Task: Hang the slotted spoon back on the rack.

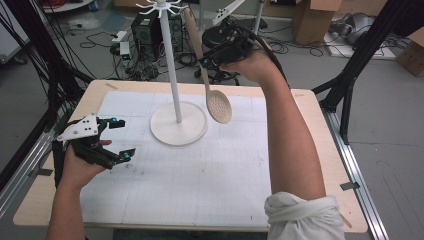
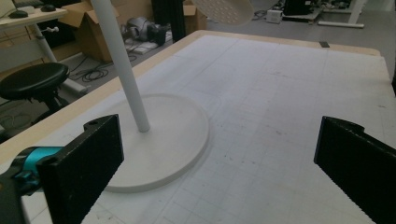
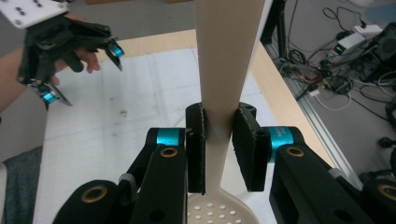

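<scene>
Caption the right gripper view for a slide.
Right gripper clamps the slotted spoon by its handle above the table; left gripper open beyond.

The left gripper [image 1: 119,137] rests low near the table's left edge, jaws spread wide, held in the left hand [image 1: 80,167]. The right gripper [image 1: 206,61] is raised above the far edge, forearm outstretched, jaws clamped together on a handle.

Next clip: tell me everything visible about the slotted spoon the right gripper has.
The slotted spoon is pale beige, looks like wood or plastic, with a long flat handle and a round perforated bowl. It hangs near-vertical, bowl down, above the white mat, clear of the table, beside the white stand. Its handle top reaches the stand's hooks; whether it is hooked on I cannot tell. The right gripper is clamped on the handle just above the bowl.
</scene>
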`<state>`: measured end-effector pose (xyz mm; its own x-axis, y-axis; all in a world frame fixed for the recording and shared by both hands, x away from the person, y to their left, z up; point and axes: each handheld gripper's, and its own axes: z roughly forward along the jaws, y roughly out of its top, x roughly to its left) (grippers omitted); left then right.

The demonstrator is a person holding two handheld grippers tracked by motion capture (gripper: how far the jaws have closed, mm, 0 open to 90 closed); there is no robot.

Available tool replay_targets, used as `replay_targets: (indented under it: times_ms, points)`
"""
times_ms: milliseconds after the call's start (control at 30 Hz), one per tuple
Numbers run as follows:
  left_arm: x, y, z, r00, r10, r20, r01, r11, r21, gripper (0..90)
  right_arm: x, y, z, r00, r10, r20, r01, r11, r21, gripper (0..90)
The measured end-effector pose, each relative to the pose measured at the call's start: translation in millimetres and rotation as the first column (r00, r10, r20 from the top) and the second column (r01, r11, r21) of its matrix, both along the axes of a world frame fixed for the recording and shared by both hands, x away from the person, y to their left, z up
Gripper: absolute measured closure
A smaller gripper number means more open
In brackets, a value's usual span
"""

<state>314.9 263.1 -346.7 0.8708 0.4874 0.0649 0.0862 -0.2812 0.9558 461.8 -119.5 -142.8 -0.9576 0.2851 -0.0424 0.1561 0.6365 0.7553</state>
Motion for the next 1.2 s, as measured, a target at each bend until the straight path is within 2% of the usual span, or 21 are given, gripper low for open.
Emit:
replay_targets:
  times_ms: [233, 467, 1033, 1200]
  points:
    - [0.2, -0.2, 0.0, 1.0, -0.006, 0.003, 0.006, 1.0, 0.003, 1.9, 5.0, 10.1, 4.8, 0.9999, -0.017, -0.002, 0.017, 1.0, -0.015, 75.8]
    - [-0.8, 1.8, 1.0, 1.0, -0.003, 0.006, 0.003, 1.0, -0.006, 1.9, 9.9, 14.8, 0.9, 0.9995, -0.029, -0.013, 0.028, 0.999, -0.027, 75.8]
    - [-0.2, 1.8, 0.5, 1.0, -0.001, 0.004, 0.001, 1.0, -0.004, 1.9, 11.8, 19.2, 0.3, 0.9994, -0.028, -0.019, 0.027, 0.999, -0.035, 75.8]
    - [-0.5, 2.0, 0.6, 1.0, -0.001, 0.003, 0.001, 1.0, -0.007, 1.9, 13.0, 21.0, -0.5, 0.999, -0.038, -0.021, 0.037, 0.998, -0.051, 75.8]
